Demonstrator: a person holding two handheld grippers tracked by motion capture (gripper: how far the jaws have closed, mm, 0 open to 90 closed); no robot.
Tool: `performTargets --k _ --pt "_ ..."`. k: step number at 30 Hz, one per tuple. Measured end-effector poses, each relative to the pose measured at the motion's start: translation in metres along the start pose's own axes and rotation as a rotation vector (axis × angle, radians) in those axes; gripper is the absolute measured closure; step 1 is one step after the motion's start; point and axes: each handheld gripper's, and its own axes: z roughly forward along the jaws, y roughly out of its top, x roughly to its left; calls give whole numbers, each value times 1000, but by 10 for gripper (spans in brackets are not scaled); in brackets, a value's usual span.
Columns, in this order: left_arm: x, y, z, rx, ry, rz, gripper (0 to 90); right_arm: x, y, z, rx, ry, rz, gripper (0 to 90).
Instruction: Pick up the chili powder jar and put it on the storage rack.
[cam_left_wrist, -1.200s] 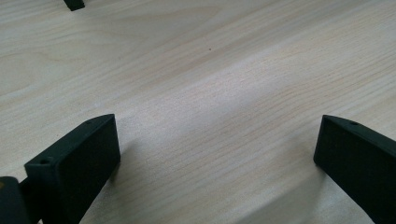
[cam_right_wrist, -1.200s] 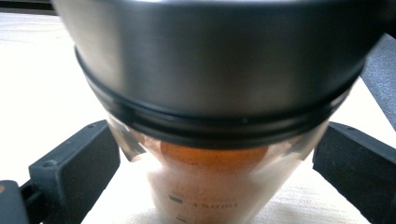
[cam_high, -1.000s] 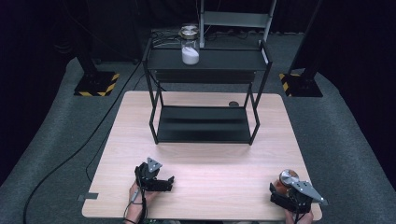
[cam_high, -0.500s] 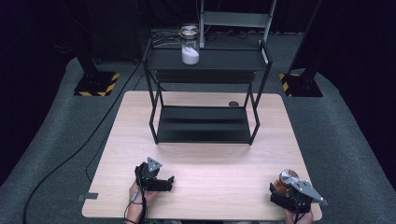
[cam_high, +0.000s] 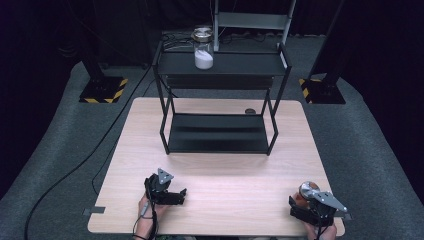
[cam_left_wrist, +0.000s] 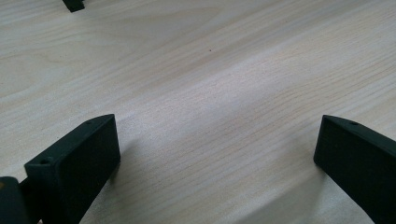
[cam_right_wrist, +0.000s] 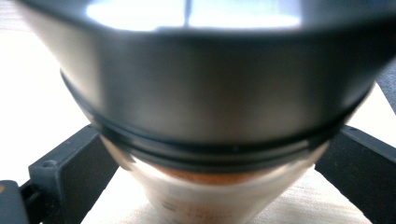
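Observation:
My right gripper (cam_high: 304, 200) sits at the table's near right corner, shut on a jar (cam_high: 307, 189) with a metal lid and orange-brown contents. In the right gripper view that jar (cam_right_wrist: 210, 93) looms close and blurred, with a black jaw pressed to each side of it. Near the front left, my left gripper (cam_high: 179, 196) rests open just above the table (cam_high: 225, 170). In the left gripper view its jaws stand wide apart over bare wood (cam_left_wrist: 217, 116).
A black two-tier shelf (cam_high: 220, 132) stands at the table's middle back. A glass jar of white powder (cam_high: 203, 50) is on its top tier. A small dark round object (cam_high: 250, 111) lies behind the shelf. A shelf foot (cam_left_wrist: 74, 4) shows far off.

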Motion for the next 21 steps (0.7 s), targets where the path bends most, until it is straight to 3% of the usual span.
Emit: performTargets --k 5,10,19,21 --pt "0 0 0 -1 1 0 0 -2 -1 -1 -25 -3 -14 11" --pt "0 0 0 -1 1 0 0 -7 0 -5 -53 7 -23 125" --pt "0 0 0 0 0 -1 0 -12 6 -5 -29 62 -39 301" --pt "0 0 0 0 0 -1 0 -11 7 -5 -29 61 -48 305"
